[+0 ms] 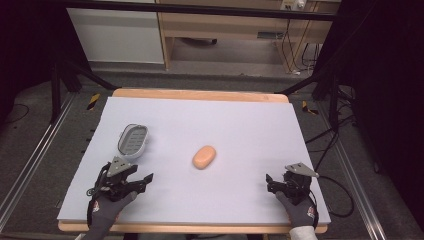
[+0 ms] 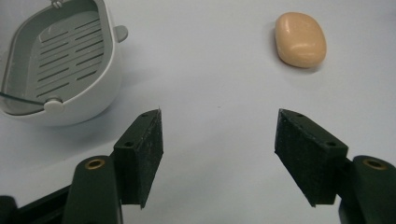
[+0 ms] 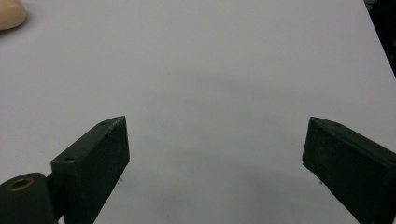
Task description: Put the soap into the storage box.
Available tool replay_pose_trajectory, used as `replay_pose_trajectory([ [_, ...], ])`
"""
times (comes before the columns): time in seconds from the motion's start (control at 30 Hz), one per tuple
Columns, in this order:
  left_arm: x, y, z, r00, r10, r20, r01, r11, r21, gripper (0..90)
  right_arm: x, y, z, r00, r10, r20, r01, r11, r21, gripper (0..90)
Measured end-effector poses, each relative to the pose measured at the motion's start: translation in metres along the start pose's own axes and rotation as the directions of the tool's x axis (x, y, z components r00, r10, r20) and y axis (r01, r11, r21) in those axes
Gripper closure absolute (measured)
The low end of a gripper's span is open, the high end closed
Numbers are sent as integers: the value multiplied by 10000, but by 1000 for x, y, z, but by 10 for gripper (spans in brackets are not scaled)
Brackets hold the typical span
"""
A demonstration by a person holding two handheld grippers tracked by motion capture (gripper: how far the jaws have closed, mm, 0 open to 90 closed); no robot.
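A peach-coloured bar of soap [image 1: 204, 157] lies near the middle of the pale mat [image 1: 210, 120]. A grey soap dish with a slotted floor [image 1: 133, 139] stands to its left. My left gripper [image 1: 142, 179] rests near the front left, just in front of the dish, open and empty. In the left gripper view the soap dish [image 2: 60, 65] is at upper left and the soap [image 2: 300, 39] at upper right, both beyond the jaws. My right gripper [image 1: 270, 182] sits at the front right, open with nothing between its jaws. An edge of the soap [image 3: 10, 14] shows at the top left of the right gripper view.
The mat covers a wooden table [image 1: 200, 95] whose edge shows at the back. Cables [image 1: 340, 200] trail off the table's right side. A wooden desk [image 1: 240, 30] stands on the floor behind.
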State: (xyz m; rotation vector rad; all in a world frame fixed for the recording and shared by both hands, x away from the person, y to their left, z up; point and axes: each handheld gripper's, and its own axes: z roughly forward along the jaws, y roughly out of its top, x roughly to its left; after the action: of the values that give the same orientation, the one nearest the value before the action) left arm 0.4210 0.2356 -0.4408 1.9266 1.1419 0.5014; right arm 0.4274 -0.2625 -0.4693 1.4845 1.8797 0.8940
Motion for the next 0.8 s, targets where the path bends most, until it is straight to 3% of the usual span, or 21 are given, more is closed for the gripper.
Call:
replay_pose_trajectory([
  [0.27,-6,13,2,9997,137,183,-135,9999,-109,308,1,0,-1,10000,7,-69,-7,10000,5,69],
  [0.8,-26,49,29,9968,390,697,-387,9992,-44,295,3,1,-1,9999,-100,-112,100,9999,11,70],
])
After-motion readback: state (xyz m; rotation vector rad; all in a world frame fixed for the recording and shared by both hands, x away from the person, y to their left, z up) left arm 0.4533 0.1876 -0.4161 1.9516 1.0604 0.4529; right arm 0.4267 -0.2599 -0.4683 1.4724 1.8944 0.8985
